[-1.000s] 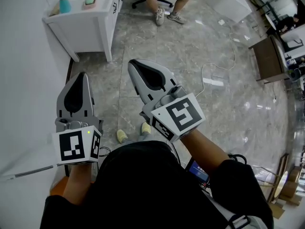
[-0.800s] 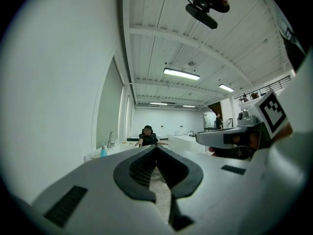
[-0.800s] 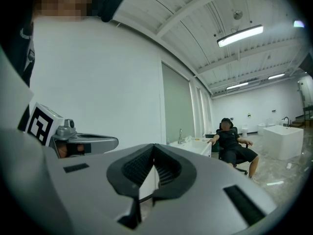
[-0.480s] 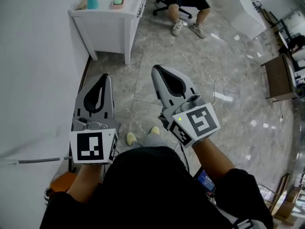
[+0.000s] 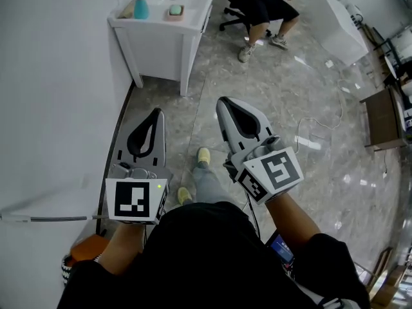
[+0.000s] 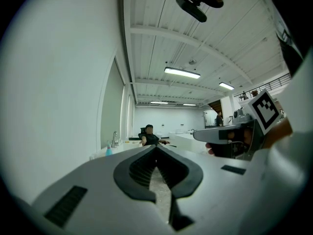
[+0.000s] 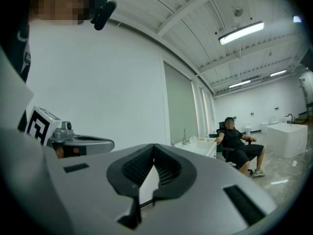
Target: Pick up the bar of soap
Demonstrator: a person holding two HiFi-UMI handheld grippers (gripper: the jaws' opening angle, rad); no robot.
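The bar of soap (image 5: pixel 175 9) is a pale green block in a pink dish (image 5: pixel 174 15), up on the white surface (image 5: pixel 193 15) at the far end of the floor, against the wall (image 5: pixel 58 95). A blue bottle (image 5: pixel 141 8) stands just beside it on the left. Nothing is touching the soap, and both tools are well short of it.

The left hand-held gripper (image 5: pixel 155 116) points level toward that surface, hugging the wall, its jaws pressed together with nothing between them. The right hand-held gripper (image 5: pixel 226 105) runs alongside, near it but apart, and its own view shows the jaws meeting at the tip, empty too.

Below them is grey marble floor (image 5: pixel 309 89), with the wearer's yellow shoes (image 5: pixel 203 154) showing between the two tools. To the right of the surface a person in dark clothes (image 5: pixel 261 2) sits in a wheeled office chair.
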